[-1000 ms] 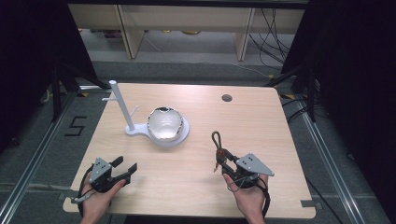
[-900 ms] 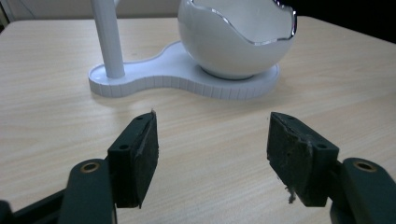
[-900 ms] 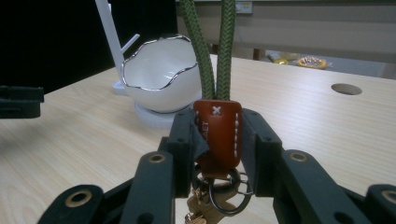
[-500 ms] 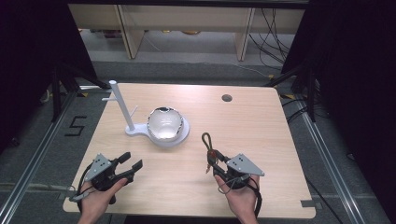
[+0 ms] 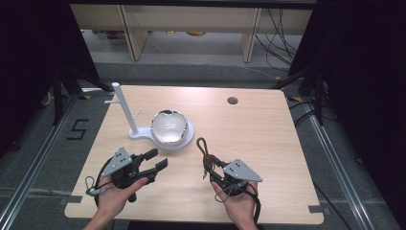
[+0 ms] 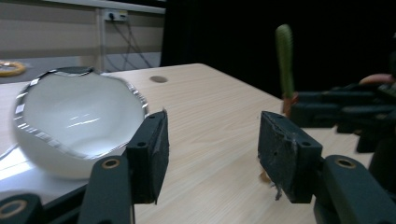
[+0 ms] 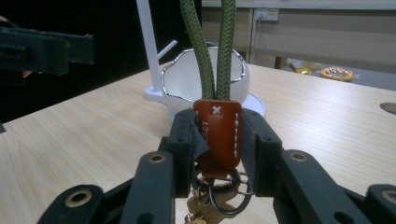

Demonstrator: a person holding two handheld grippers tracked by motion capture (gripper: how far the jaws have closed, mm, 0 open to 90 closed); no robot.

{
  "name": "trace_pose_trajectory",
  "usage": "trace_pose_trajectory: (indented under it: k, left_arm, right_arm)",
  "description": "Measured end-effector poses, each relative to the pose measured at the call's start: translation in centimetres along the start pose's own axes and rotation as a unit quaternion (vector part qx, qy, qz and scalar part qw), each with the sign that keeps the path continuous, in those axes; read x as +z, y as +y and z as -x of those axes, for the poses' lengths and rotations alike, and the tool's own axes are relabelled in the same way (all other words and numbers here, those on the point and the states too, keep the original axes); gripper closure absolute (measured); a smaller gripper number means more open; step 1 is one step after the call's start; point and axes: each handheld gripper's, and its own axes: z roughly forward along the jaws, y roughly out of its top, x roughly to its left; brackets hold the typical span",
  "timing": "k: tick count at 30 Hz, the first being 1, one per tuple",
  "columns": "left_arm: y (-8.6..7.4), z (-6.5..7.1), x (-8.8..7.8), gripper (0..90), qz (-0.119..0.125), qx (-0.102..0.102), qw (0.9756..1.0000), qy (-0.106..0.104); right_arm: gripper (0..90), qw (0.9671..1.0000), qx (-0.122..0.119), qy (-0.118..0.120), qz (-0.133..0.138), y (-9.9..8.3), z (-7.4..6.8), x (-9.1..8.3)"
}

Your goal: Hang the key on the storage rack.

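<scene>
A keychain with a green braided cord loop (image 5: 203,145) and an orange leather tab (image 7: 217,133) is clamped in my right gripper (image 5: 209,164), which is shut on the tab; metal rings and keys (image 7: 219,189) hang below the jaws. The cord (image 7: 210,51) stands upright above them. A white bowl with a silver rim (image 5: 168,127) sits on the round base of a white stand with a thin post (image 5: 123,108) and side pegs. My left gripper (image 5: 154,160) is open and empty, left of the keychain; in its own view the bowl (image 6: 77,119) is close ahead at left.
The wooden table (image 5: 268,143) has a round cable hole (image 5: 232,100) at the back right. Shelving and cables lie on the floor beyond the far edge. Dark curtains flank both sides.
My right gripper has carried the keychain leftward toward the table's middle. The left gripper has shifted right and slightly forward, toward the bowl.
</scene>
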Motion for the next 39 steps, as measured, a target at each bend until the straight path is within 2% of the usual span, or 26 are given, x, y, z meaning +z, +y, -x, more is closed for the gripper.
trace_pose_trajectory:
  k: [1,2,3,5,8,9,10,11,14,15,18,19,21,22,23,25,27,31,32,34,36,37,39]
  left_arm:
    - [0.0,0.0,0.0,43.6,0.000,0.000,1.0000,0.000]
    - [0.2,0.3,0.3,43.6,-0.004,-0.002,1.0000,-0.003]
    - [0.5,0.8,0.9,44.1,0.000,-0.008,0.9998,-0.020]
    - [0.8,1.3,1.6,44.8,-0.007,-0.010,0.9995,-0.030]
    - [1.0,1.5,2.2,47.3,-0.007,-0.015,0.9991,-0.040]
    - [1.2,1.7,2.8,48.4,-0.010,-0.015,0.9988,-0.045]
    - [1.2,1.7,3.1,49.3,-0.010,-0.017,0.9987,-0.048]
    - [1.3,1.8,3.3,50.5,-0.011,-0.019,0.9984,-0.051]
    - [1.4,2.0,4.0,54.4,-0.009,-0.030,0.9975,-0.064]
    - [1.5,2.1,4.2,55.3,-0.008,-0.030,0.9972,-0.068]
    - [1.5,2.2,4.5,58.6,-0.009,-0.030,0.9971,-0.069]
    - [1.5,2.2,4.8,59.4,-0.009,-0.030,0.9970,-0.071]
    - [1.4,2.2,5.1,61.2,-0.012,-0.030,0.9968,-0.073]
    - [1.4,2.2,5.2,61.9,-0.013,-0.027,0.9968,-0.075]
    - [1.4,2.2,5.3,62.8,-0.015,-0.026,0.9965,-0.077]
    - [1.4,2.2,5.5,65.2,-0.015,-0.023,0.9964,-0.080]
    - [1.4,2.2,5.6,67.8,-0.016,-0.022,0.9965,-0.079]
    - [1.4,2.2,5.7,72.4,-0.019,-0.021,0.9963,-0.081]
    - [1.5,2.3,5.7,74.6,-0.019,-0.024,0.9962,-0.081]
    - [1.6,2.3,5.7,76.3,-0.021,-0.022,0.9964,-0.080]
    - [1.6,2.3,5.8,78.3,-0.021,-0.022,0.9963,-0.080]
    - [1.6,2.4,5.7,79.5,-0.021,-0.022,0.9963,-0.081]
    - [1.7,2.4,5.7,80.6,-0.020,-0.020,0.9962,-0.082]
  right_arm:
    - [68.3,0.9999,0.016,0.006,0.003,-0.1,-0.3,0.1]
    - [68.3,0.9999,0.016,0.006,0.003,-0.1,-0.3,0.1]
    - [68.3,0.9999,0.008,0.006,-0.001,0.0,-0.4,0.1]
    - [68.3,0.9999,0.006,0.013,0.004,0.0,-0.5,0.2]
    - [68.3,0.9999,0.008,0.011,0.003,0.0,-0.6,0.2]
    - [68.3,0.9999,-0.008,0.003,0.006,0.1,-0.5,0.2]
    - [68.3,0.9999,-0.007,0.007,0.003,0.1,-0.6,0.2]
    - [68.4,0.9999,0.008,0.009,-0.001,0.1,-0.8,0.2]
    - [68.3,0.9998,0.011,0.016,0.004,-0.1,-0.9,0.4]
    - [68.3,0.9999,0.004,0.012,0.005,-0.1,-0.9,0.4]
    - [68.3,0.9999,0.010,0.011,-0.003,-0.1,-1.2,0.4]
    - [68.3,0.9999,-0.001,0.011,-0.002,-0.1,-1.1,0.5]
    - [68.3,0.9999,0.003,0.014,-0.008,-0.1,-1.2,0.5]
    - [68.3,0.9998,0.001,0.019,-0.003,-0.2,-1.2,0.6]
    - [68.3,0.9999,-0.002,0.014,-0.003,-0.2,-1.3,0.5]
    - [68.3,0.9998,0.011,0.014,-0.003,-0.3,-1.6,0.5]
    - [68.3,0.9998,0.001,0.022,-0.002,-0.2,-1.5,0.6]
    - [68.3,0.9998,0.004,0.022,-0.001,-0.2,-1.6,0.6]
    - [68.3,0.9998,-0.006,0.018,-0.002,-0.2,-1.6,0.6]
    - [68.3,0.9997,0.003,0.024,-0.003,-0.2,-1.8,0.7]
    - [68.3,0.9997,-0.008,0.020,-0.008,-0.2,-1.7,0.6]
    - [68.3,0.9997,0.006,0.024,-0.007,-0.3,-1.9,0.7]
    - [68.3,0.9997,0.006,0.022,-0.009,-0.3,-1.9,0.6]
